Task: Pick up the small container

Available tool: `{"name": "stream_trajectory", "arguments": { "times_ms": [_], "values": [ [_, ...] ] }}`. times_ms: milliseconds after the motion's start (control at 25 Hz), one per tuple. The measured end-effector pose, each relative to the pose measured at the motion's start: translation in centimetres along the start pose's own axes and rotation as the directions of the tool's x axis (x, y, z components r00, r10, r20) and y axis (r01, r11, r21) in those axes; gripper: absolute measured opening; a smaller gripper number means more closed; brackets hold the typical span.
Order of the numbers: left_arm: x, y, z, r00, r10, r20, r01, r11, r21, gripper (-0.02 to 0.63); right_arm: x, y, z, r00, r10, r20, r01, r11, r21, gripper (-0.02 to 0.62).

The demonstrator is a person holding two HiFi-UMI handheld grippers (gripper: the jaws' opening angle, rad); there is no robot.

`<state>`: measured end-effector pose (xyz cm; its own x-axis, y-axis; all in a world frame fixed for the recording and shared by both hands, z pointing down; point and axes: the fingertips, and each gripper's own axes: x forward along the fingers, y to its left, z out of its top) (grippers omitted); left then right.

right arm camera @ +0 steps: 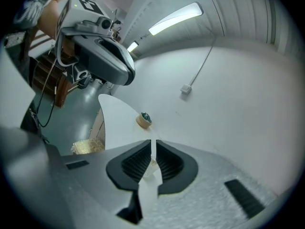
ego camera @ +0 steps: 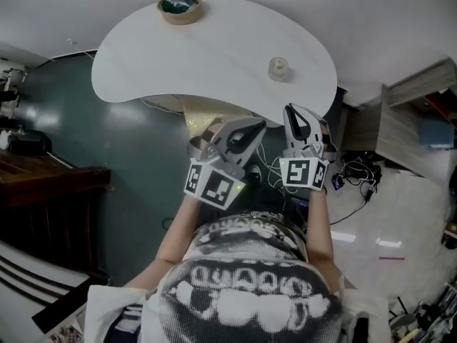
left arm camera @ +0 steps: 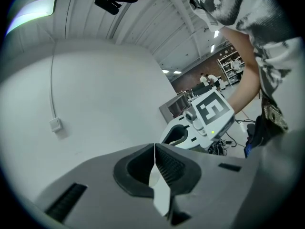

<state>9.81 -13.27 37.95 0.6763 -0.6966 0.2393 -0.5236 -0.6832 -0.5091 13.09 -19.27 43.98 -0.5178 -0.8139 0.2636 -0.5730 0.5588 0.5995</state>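
Observation:
The small container (ego camera: 278,68), a pale translucent jar with a lid, stands alone on the right part of the white curved table (ego camera: 214,56). Both grippers hang in front of the table's near edge, above the floor. My right gripper (ego camera: 292,110) (right arm camera: 153,145) points toward the jar from just below it, jaws together with nothing gripped. A pale translucent shape shows past its jaws, probably the jar. My left gripper (ego camera: 257,125) (left arm camera: 155,148) is beside it on the left, tilted, its jaws shut and empty. Each gripper sees the other: the right gripper (left arm camera: 200,120), the left gripper (right arm camera: 102,56).
A tan ring with a green middle (ego camera: 178,7) (right arm camera: 143,119) sits at the table's far left end. Dark wooden furniture (ego camera: 43,184) stands at the left. Cables (ego camera: 357,174) lie on the floor at the right, by a shelf unit (ego camera: 421,113).

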Motion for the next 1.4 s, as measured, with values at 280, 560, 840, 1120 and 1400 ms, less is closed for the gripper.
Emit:
{"name": "stream_trajectory", "arguments": {
  "times_ms": [280,560,840,1120,1400],
  "values": [
    [1.6,1.0,-1.1,0.999,-0.032,0.004,0.032,0.999,0.003,0.005,1.9,-0.1,-1.1,1.000,0.010,-0.025,-0.010,1.000,0.024,0.041],
    [3.7,3.4,-2.7,0.998,-0.060,0.027,0.061,0.998,-0.007,0.005,5.1,-0.6,-1.9,0.998,0.030,-0.062,-0.028,0.999,0.035,0.077],
    [5.9,5.5,-4.1,0.994,-0.103,0.040,0.103,0.995,-0.010,0.005,9.1,-1.4,-4.0,0.994,0.043,-0.096,-0.038,0.998,0.052,0.144],
    [7.9,7.0,-5.9,0.989,-0.142,0.036,0.143,0.990,-0.016,0.005,13.6,-1.1,-7.7,0.979,0.106,-0.172,-0.095,0.993,0.073,0.244],
    [9.8,8.7,-7.1,0.986,-0.161,0.031,0.161,0.987,-0.014,0.005,17.7,0.2,-11.5,0.949,0.205,-0.242,-0.176,0.975,0.137,0.353]
  ]
}}
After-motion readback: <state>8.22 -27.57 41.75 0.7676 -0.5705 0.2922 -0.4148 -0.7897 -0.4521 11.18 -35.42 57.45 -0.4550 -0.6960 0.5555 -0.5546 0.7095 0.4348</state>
